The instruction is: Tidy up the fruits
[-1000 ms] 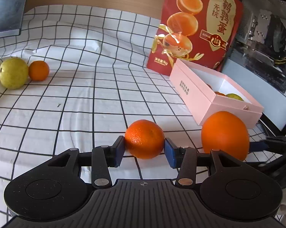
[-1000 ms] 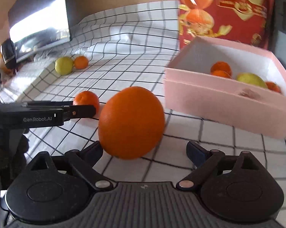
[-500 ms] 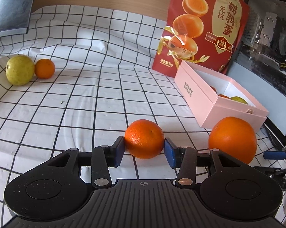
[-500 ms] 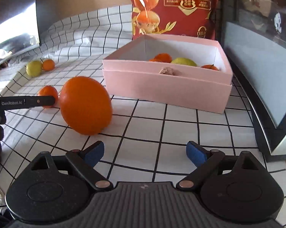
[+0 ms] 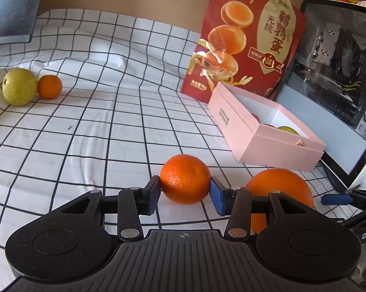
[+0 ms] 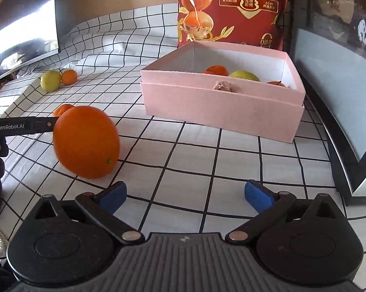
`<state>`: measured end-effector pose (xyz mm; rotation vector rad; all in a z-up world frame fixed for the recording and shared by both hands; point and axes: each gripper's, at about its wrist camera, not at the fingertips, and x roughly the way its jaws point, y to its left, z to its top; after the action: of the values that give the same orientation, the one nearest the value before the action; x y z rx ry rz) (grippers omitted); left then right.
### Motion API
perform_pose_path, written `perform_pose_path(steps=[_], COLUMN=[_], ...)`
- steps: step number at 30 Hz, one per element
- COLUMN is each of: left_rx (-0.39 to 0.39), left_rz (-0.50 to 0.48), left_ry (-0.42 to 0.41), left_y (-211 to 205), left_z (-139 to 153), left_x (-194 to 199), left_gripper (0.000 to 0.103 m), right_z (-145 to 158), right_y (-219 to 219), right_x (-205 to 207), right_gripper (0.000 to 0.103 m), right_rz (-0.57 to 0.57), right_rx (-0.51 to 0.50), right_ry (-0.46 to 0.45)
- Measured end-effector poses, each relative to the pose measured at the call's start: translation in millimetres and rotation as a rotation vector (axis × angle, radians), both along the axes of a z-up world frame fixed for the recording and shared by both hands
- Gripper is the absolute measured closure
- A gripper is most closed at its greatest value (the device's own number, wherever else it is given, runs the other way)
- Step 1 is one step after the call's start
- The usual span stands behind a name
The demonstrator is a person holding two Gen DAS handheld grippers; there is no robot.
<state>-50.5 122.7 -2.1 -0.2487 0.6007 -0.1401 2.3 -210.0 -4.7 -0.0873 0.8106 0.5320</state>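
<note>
A small orange (image 5: 185, 178) rests on the checked cloth with my left gripper (image 5: 185, 187) shut on it, one pad against each side. A large orange (image 5: 280, 185) lies just to its right. In the right wrist view this large orange (image 6: 85, 141) sits left of and beyond my right gripper (image 6: 185, 193), whose jaws are opening with only cloth between them. The pink box (image 6: 219, 112) stands ahead of the right gripper and holds small oranges and a yellow-green fruit (image 6: 243, 76). A yellow-green pear (image 5: 19, 86) and another small orange (image 5: 49, 86) lie together at the far left.
A tall red snack bag (image 5: 246, 43) stands behind the pink box (image 5: 263, 143). A computer case (image 5: 341, 73) with a glass side borders the cloth on the right. A dark monitor (image 5: 10, 7) stands at the back left.
The large orange stood between the right gripper's jaws a second ago. That gripper has swung right, leaving the orange outside to its left. The left gripper has stayed on the small orange.
</note>
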Motion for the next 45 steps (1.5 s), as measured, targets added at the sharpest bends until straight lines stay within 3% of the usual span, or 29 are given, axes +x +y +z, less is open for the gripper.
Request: perform_pose_path(steps=[3,7,9,12,15,26,28,32,38,45], left_rx=[-0.033,-0.081,-0.095,-0.111,-0.123,-0.16,-0.161,-0.161,-0.119,-0.076], left_rz=[0.021,0.044,0.049,0.055,0.062,0.069,0.07,0.072,0.05,-0.075], left_ry=[0.009,0.007,0.01,0.015,0.01,0.004,0.004,0.002,-0.001,-0.005], left_y=[5,12,14,15,17,21,21,21,12,-27], left_z=[-1,-2,-3,-4,-4,-4,-4,-4,-1,3], left_x=[1,1,1,2,1,-1,-1,-1,0,2], left_gripper=[0.054,0.054,0.054,0.054,0.054,0.054,0.054,0.054,0.054,0.054], right_z=[1,0,5,21,32,15,11,11,13,14], right_y=[-2,6,6,6,16,101,108,107,89,39], right_x=[2,-7,-13,-25,-33,-18,-13,-7,-8,8], right_gripper=[0.0,0.001,0.006,0.006,0.006,0.006,0.009,0.029,0.03,0.03], right_rz=[0.01,0.042,0.093,0.176,0.232,0.292,0.287,0.286,0.265,0.084], right_rx=[0.008,-0.054,-0.012,0.102,0.147,0.017,0.011,0.055,0.046,-0.026], right_ry=[0.019,-0.018,-0.007,-0.011,-0.029,-0.056,-0.04,0.008,0.025,-0.019])
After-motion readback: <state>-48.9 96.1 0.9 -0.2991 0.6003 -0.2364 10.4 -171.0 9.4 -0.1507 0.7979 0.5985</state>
